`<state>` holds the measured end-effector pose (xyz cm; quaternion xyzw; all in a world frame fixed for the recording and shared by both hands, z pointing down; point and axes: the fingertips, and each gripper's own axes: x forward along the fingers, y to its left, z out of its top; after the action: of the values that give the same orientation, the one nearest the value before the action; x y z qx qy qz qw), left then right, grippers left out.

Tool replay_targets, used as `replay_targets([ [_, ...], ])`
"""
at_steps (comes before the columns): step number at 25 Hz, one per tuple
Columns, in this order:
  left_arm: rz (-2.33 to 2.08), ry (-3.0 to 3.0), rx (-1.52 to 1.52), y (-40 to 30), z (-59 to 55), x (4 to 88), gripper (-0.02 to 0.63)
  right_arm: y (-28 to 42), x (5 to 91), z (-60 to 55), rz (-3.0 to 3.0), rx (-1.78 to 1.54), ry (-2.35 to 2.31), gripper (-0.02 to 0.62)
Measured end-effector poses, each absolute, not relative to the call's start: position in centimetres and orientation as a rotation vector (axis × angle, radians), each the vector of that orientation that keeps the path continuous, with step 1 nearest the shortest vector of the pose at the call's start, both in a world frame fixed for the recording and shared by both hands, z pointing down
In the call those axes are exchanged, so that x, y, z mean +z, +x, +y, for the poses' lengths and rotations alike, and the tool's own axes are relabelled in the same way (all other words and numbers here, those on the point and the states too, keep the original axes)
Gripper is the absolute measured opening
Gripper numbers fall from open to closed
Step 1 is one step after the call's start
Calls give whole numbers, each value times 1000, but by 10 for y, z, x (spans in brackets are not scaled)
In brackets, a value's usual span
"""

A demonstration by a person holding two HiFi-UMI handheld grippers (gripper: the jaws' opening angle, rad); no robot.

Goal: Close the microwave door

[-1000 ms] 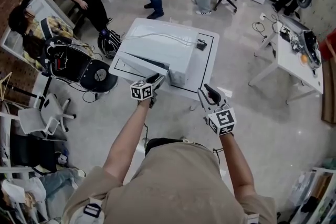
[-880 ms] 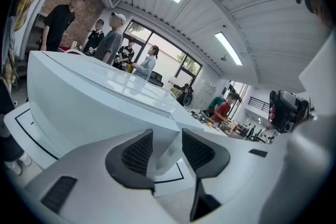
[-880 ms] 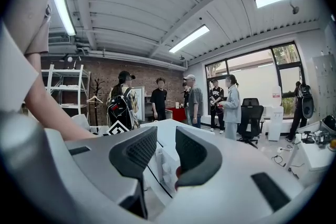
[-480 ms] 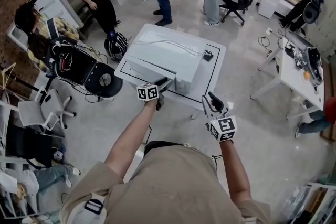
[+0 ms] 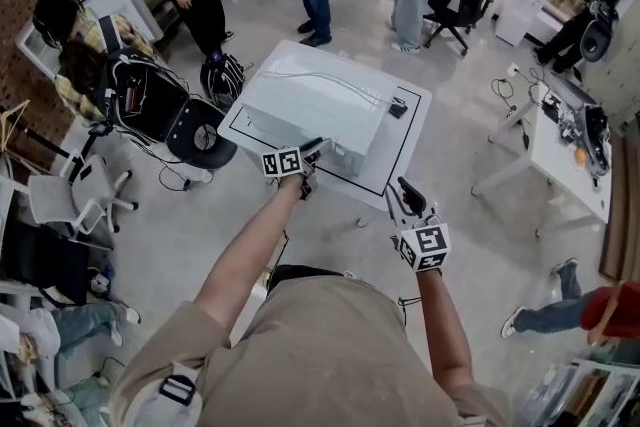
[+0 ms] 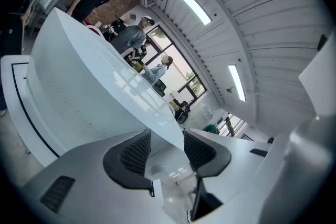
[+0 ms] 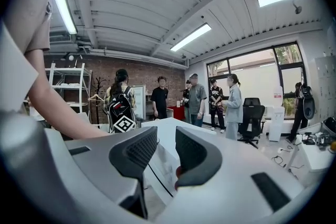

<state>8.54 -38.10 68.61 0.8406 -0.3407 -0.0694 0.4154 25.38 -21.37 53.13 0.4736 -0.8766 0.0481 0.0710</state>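
Swung out a second ago, the door (image 5: 282,127) of the boxy white microwave (image 5: 315,100) now lies about flush, and the left tool (image 5: 316,147) at its front corner has just spread its jaws, pinching nothing. It stands on the white table (image 5: 398,155); finish with a flat push till it latches, right tool (image 5: 405,187) idle, unclenched

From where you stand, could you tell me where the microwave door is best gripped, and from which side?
Probably its free edge at the near corner, approached from the front. The microwave door is a flat panel showing no handle, and that thin edge runs between the open jaws of the left gripper.
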Motion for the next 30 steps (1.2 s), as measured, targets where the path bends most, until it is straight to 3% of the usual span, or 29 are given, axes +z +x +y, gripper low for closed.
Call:
replay_targets([
  [9, -888, 2539, 118, 105, -330, 614, 186, 261, 533, -211, -2623, 159, 1474, 115],
  [15, -875, 2733, 122, 105, -298, 555, 186, 254, 533, -220, -2609, 147, 1506, 115],
  [30, -920, 2829, 128, -19, -283, 517, 186, 176, 509, -229, -2526, 87, 1623, 115],
])
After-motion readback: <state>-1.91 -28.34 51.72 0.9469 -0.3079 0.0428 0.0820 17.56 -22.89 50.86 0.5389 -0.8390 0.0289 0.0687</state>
